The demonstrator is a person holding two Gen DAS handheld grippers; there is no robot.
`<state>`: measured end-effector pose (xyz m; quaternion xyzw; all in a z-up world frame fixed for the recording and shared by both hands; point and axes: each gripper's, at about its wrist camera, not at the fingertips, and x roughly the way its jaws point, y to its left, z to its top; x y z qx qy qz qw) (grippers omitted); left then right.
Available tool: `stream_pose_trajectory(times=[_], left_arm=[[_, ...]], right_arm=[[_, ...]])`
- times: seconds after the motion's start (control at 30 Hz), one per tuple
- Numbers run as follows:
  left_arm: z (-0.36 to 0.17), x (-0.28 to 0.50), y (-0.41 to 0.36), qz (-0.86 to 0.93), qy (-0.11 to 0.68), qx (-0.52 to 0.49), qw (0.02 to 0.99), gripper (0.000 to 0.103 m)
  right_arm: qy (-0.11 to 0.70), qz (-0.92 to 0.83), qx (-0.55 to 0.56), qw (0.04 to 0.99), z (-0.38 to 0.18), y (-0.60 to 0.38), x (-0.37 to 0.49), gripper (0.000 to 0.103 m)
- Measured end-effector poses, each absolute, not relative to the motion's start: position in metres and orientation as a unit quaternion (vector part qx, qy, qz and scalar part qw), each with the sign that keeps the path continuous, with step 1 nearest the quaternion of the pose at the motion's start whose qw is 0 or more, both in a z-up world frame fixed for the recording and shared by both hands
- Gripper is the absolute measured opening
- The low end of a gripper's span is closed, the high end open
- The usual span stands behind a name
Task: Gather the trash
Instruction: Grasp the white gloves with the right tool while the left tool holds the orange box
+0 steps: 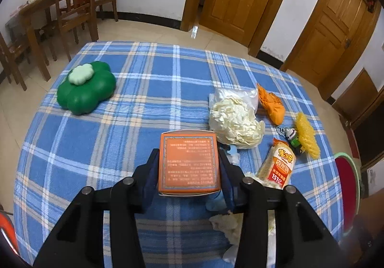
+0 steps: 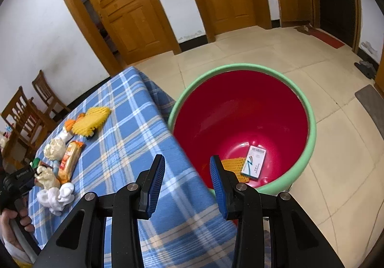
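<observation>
Orange rectangular cardboard box between pads of left gripper, long axis running along the fingers, pads closed against both long sides.
Red plastic bin with green rim well off to the right, beyond table edge; right gripper nearer, spread, empty.
</observation>
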<state>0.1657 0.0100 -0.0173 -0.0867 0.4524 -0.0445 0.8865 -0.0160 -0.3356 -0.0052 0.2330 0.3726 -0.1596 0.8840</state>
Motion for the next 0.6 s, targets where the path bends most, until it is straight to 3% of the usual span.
stream_pose_trajectory(times=[0.37, 0.43, 0.6], left_arm=[[0.007, 0.126, 0.041, -0.032, 0.413, -0.082, 0.906, 0.046], [0.008, 0.119, 0.047, -0.03, 0.409, -0.08, 0.909, 0.046], [0.007, 0.105, 0.061, -0.023, 0.407, -0.084, 0.909, 0.046]], right_arm=[[0.378, -0.107, 0.192, 0.899, 0.009, -0.289, 0.001, 0.04], [0.38, -0.083, 0.184, 0.903, 0.012, -0.275, 0.007, 0.049], [0.385, -0.031, 0.173, 0.906, 0.017, -0.245, 0.02, 0.058]])
